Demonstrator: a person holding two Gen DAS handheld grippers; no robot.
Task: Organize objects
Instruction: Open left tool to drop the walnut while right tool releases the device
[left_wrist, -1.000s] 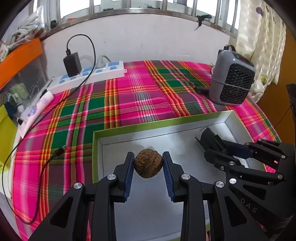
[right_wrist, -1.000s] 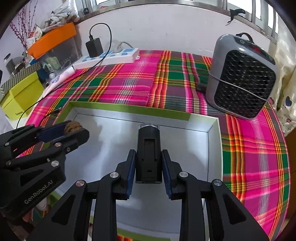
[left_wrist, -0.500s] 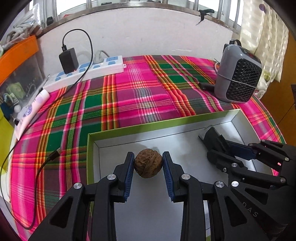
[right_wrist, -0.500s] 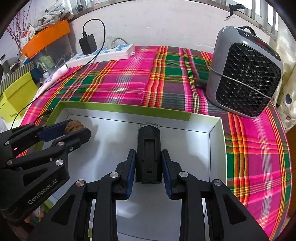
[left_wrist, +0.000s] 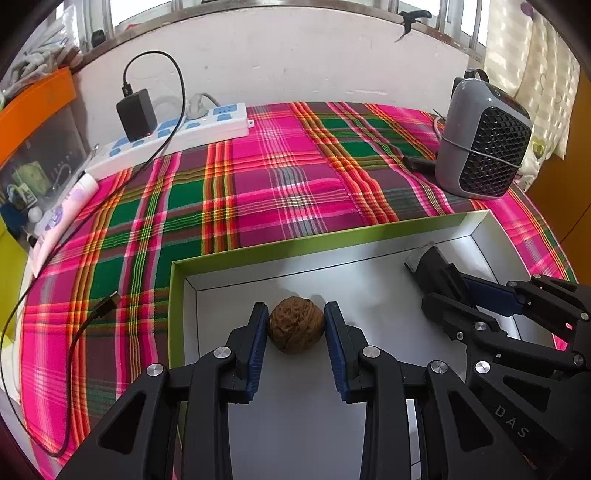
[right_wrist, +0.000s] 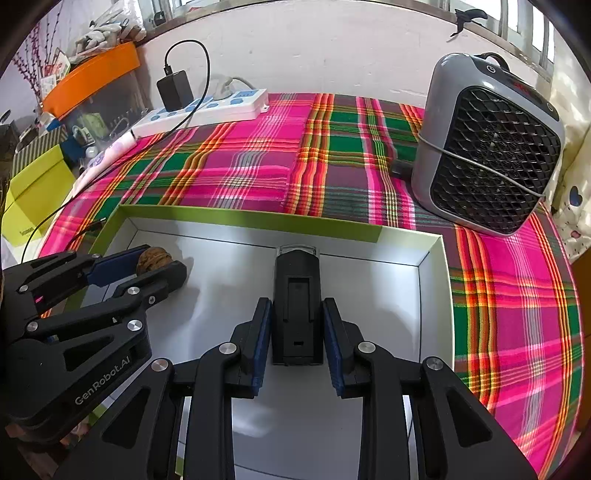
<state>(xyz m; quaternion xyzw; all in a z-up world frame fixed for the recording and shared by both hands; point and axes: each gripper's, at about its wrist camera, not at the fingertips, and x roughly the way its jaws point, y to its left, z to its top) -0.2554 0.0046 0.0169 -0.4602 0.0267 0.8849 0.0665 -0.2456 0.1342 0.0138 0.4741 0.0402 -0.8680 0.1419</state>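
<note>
A brown walnut (left_wrist: 295, 329) sits between the blue pads of my left gripper (left_wrist: 295, 326), which is shut on it above the left part of a green-rimmed box (left_wrist: 314, 240) with a pale grey inside. My right gripper (right_wrist: 297, 325) is shut on a black oblong device (right_wrist: 297, 295) with a clear end, over the box's (right_wrist: 251, 218) right half. In the left wrist view the right gripper (left_wrist: 461, 291) reaches in from the right with the device (left_wrist: 430, 264). From the right wrist view, the left gripper (right_wrist: 147, 264) and the walnut (right_wrist: 154, 257) show at the left.
The box lies on a pink and green plaid cloth (left_wrist: 280, 184). A grey fan heater (right_wrist: 487, 162) stands at the back right. A white power strip (left_wrist: 177, 136) with a black charger (left_wrist: 136, 114) and cable lies at the back left, near a white tube (left_wrist: 62, 218) and a yellow-green box (right_wrist: 33, 188).
Both views have drawn back slightly, so more of the cloth and the box's far rim shows. Both grips are unchanged.
</note>
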